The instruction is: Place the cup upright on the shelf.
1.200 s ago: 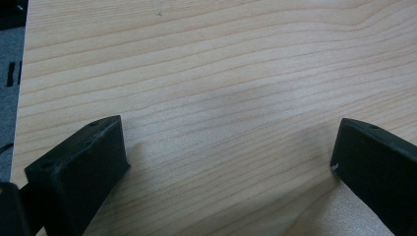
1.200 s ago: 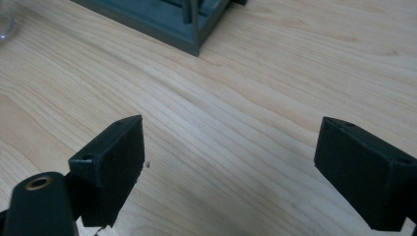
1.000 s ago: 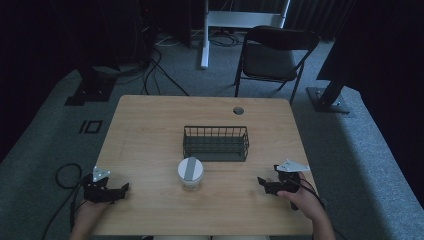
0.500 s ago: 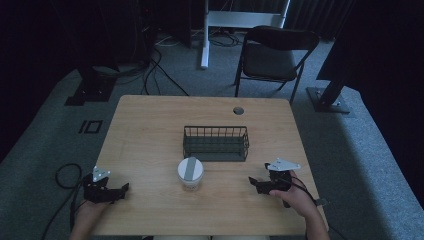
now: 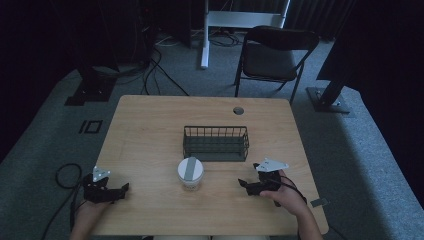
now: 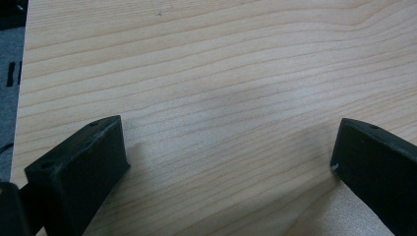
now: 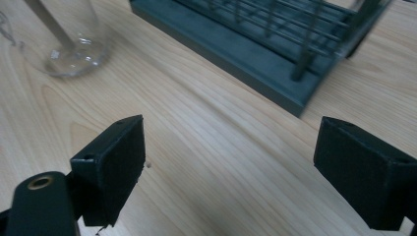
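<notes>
I am resting the left gripper [image 5: 121, 189] low on the near left of the table [image 5: 150, 130], jaws spread wide over bare wood with nothing between them; I judge it is parked there because it has no part in the reach yet. Toward the middle, the clear jar [image 5: 190, 173] with its pale lid is standing upright just in front of the wire basket [image 5: 215, 143], close to it but apart, which puts it within easy reach of either hand. On the right, I am pointing the right gripper [image 5: 244, 184] leftward at the jar, jaws held wide and empty. In the right gripper view the jar's glass base [image 7: 74, 54] is sitting off to the upper left, so the approach, I think, needs more turning.
</notes>
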The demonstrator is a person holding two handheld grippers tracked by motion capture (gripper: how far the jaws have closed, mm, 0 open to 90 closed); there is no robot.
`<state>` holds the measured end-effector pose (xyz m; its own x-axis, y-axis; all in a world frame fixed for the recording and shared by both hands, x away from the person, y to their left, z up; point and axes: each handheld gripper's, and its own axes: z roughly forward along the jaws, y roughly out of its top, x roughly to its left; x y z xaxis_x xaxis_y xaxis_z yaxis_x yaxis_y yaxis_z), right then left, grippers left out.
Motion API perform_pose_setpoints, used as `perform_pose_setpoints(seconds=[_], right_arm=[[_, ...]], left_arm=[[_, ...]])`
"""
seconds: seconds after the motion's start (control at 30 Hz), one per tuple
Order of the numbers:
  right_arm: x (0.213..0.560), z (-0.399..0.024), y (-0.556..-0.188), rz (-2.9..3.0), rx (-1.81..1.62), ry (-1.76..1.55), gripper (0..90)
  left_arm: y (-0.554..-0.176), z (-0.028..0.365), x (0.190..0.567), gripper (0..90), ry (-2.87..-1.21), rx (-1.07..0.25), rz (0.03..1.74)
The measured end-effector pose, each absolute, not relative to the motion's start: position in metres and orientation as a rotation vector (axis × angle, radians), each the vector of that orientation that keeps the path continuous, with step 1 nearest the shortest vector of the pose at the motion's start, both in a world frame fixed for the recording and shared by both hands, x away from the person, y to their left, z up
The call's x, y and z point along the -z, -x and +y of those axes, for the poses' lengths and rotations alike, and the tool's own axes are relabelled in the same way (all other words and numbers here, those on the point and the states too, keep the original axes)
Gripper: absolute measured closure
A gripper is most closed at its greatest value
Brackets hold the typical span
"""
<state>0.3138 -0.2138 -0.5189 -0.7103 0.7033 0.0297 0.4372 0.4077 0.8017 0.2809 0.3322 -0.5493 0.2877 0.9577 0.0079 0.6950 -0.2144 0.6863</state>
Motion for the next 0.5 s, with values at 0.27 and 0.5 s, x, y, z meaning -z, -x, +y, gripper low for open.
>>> perform_pose_setpoints(seconds=[0.27,0.5], right_arm=[[0.521,-0.194,-0.313,2.392,-1.223,-0.927,12.1],[0.522,-0.175,-0.313,2.419,-1.245,-0.873,12.2]], left_arm=[[-0.281,0.332,0.549,0.5,-1.987,-0.594,1.473],[-0.281,0.332,0.549,0.5,-1.987,-0.594,1.473]])
